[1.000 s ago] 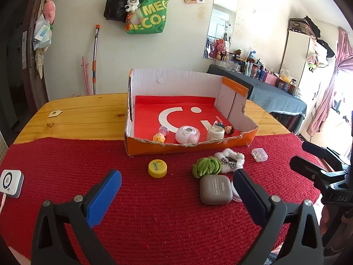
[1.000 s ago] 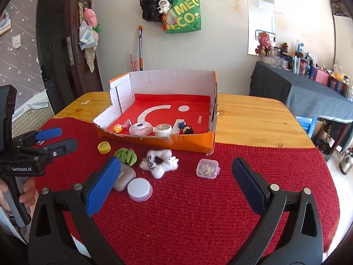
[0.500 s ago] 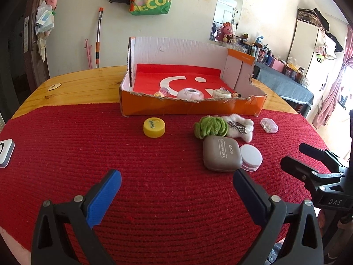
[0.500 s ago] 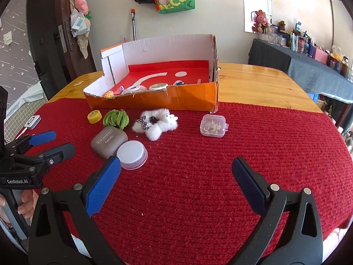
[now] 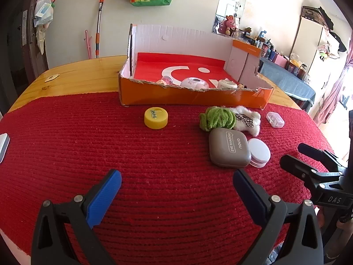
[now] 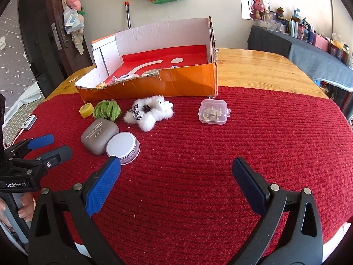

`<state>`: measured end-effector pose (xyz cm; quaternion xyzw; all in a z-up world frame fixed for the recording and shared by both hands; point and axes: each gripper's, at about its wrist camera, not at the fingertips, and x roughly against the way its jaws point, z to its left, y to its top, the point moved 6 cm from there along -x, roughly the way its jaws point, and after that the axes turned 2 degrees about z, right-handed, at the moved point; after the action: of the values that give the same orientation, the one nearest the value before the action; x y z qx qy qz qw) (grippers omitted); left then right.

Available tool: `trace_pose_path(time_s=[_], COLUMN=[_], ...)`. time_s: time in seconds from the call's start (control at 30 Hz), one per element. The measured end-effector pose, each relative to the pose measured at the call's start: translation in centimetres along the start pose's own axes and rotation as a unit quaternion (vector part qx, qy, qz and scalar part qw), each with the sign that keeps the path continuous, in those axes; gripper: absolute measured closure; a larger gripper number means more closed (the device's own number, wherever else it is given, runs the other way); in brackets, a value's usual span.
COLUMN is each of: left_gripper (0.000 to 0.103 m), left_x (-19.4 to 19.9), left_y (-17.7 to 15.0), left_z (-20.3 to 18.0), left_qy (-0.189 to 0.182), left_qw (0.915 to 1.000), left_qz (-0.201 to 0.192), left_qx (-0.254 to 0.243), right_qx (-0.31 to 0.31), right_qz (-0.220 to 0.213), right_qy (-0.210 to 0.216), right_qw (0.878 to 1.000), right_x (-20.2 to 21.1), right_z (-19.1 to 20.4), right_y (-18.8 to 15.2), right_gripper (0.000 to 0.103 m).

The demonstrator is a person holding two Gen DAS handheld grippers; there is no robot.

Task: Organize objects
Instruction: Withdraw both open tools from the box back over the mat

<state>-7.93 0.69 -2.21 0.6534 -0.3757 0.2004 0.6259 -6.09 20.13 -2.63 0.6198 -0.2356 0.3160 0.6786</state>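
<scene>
Your left gripper (image 5: 176, 183) and right gripper (image 6: 176, 172) both stand wide apart and hold nothing, low in their frames over the red knitted mat (image 6: 242, 143).

Six loose items lie on the mat, centre of frame:
- one yellow round cap (image 5: 156, 117)
- one green woolly bundle (image 5: 217, 118)
- one white fluffy toy with a checked bow (image 6: 150, 112), touching the bundle
- one grey eye-shadow case (image 5: 229, 147)
- one white round tin (image 5: 259, 152), touching the case
- one clear plastic lidded box (image 6: 213, 111), apart to the right

One orange cardboard tray (image 5: 189, 95) sits behind them, upper centre. It holds several small objects along its front wall; an exact count cannot be told.
</scene>
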Motion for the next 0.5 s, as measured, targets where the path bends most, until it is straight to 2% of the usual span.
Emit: trace_pose_path(time_s=[0.17,0.5], left_gripper=[0.000,0.000], left_x=[-0.1,-1.5], left_y=[0.1,1.1], left_z=[-0.1,-3.4], left_qy=[-0.003,-0.047], left_qw=[1.0000,0.9976], left_qz=[0.004,0.037], left_qx=[-0.001,-0.036], right_qx=[0.005,-0.007], right_qz=[0.005,0.002], right_qy=[0.001,-0.008], right_qw=[1.000,1.000], right_x=[-0.4,0.0], right_z=[0.2,-1.4], right_y=[-0.1,0.3], right_gripper=[0.000,0.000])
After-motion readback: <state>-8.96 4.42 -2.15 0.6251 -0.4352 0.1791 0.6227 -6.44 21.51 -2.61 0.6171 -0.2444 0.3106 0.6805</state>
